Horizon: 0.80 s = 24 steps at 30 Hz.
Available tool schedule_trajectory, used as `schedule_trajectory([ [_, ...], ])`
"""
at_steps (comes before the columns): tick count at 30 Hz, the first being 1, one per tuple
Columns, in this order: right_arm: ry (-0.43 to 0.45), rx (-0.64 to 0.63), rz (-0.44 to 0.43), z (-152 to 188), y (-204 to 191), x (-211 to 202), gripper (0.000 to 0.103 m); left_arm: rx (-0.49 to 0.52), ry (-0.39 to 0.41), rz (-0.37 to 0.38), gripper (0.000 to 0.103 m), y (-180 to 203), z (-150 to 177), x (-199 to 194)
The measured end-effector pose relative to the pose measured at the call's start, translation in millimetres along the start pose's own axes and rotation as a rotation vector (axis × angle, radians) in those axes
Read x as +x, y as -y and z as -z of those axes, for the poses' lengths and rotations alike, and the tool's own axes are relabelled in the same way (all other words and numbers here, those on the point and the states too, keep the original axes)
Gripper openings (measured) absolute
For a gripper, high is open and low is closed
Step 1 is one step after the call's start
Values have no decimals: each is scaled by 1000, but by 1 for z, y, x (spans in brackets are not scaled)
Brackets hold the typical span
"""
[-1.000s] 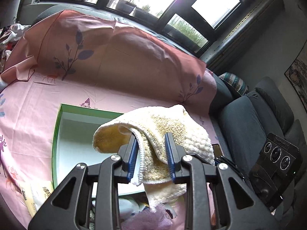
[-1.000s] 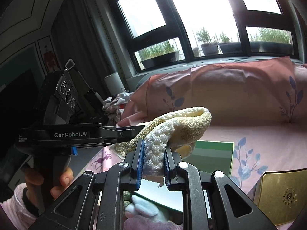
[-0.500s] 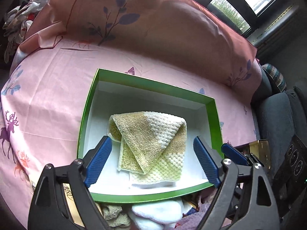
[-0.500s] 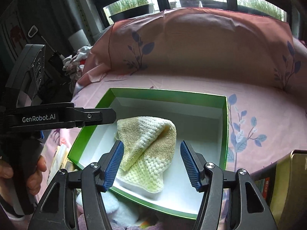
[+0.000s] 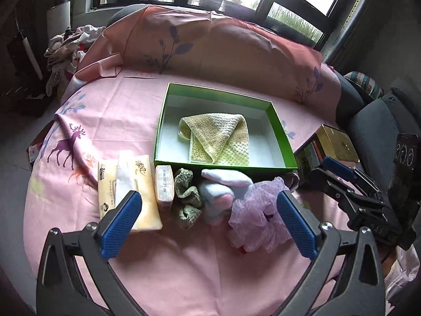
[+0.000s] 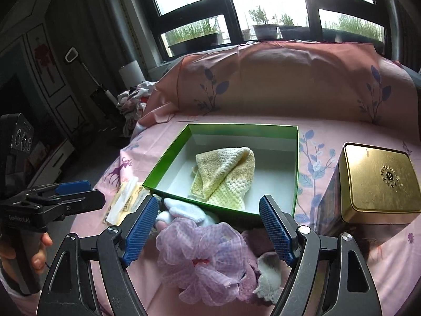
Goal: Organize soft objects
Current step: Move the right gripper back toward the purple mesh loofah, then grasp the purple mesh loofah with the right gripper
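Note:
A folded yellow towel [image 5: 216, 140] [image 6: 225, 176] lies inside the green box [image 5: 281, 137] [image 6: 168, 163] on the pink sheet. In front of the box lie a grey-green knit cloth [image 5: 187, 197], a light blue and pink soft item [image 5: 219, 192] [image 6: 184, 210], and a purple mesh puff [image 5: 259, 216] [image 6: 202, 260]. My left gripper [image 5: 209, 229] is open and empty above these. My right gripper [image 6: 208, 226] is open and empty over the puff. A grey-white soft item [image 6: 268, 276] lies under its right finger.
Tissue packs [image 5: 126, 184] [image 6: 123, 200] and a small packet [image 5: 164, 187] lie left of the soft items. A gold tin [image 6: 379, 184] [image 5: 336, 144] stands right of the box. A clothes pile [image 5: 68, 50] sits at the far left. The sofa back rises behind.
Both grippers let go of the yellow towel, which now lies in the green box. Both have opened and pulled back toward me, showing the soft items in front of the box.

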State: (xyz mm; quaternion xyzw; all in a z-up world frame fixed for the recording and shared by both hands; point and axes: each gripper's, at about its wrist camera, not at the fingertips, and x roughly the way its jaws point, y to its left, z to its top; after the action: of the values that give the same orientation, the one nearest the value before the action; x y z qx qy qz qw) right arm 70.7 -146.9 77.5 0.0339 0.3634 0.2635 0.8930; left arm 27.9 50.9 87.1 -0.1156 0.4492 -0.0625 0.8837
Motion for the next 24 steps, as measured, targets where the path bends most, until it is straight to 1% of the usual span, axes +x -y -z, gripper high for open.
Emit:
schedule_trajectory([
  [5,5,-21,-8,16,-13,-13,80,-18,-2,9,102,4,24,-11],
  [9,8,-41,-1,31,-22,-22,80,-24,2,38,102,14,34,-17],
  [13,14,-37,15,44,-23,-28,80,-5,20,56,102,25,41,-20],
  [17,0,-24,12,59,-21,-29,80,-27,20,105,102,28,47,-11],
  [20,-10,-35,71,75,-19,-30,80,-35,4,137,102,30,48,1],
  [24,-17,-13,87,96,-9,-35,80,-35,-1,166,102,33,51,13],
])
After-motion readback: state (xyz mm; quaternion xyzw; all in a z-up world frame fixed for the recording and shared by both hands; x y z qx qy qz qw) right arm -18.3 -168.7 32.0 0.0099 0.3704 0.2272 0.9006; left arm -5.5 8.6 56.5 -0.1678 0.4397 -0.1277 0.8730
